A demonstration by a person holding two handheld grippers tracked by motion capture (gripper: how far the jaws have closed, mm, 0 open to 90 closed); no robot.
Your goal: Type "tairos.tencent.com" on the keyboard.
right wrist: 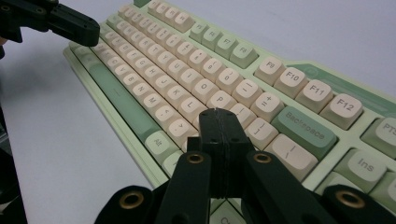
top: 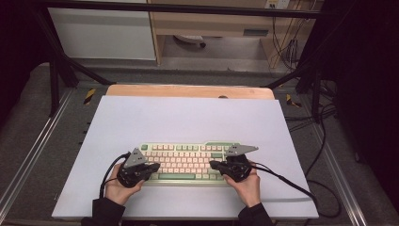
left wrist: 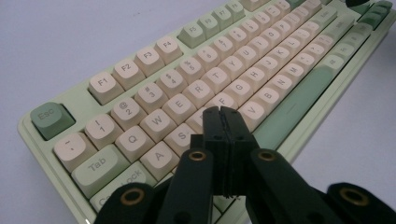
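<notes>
Keyboard (left wrist: 196, 88) keys behind closed gripper (left wrist: 223, 112)

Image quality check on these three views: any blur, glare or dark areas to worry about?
High view: soft and low in detail, keyboard legends unreadable, room edges fall to black, white table sheet evenly lit. Left gripper view: near keys sharp, far end blurs; left gripper dark, little detail. Right gripper view: same falloff; right gripper dark. No strong glare.
</notes>
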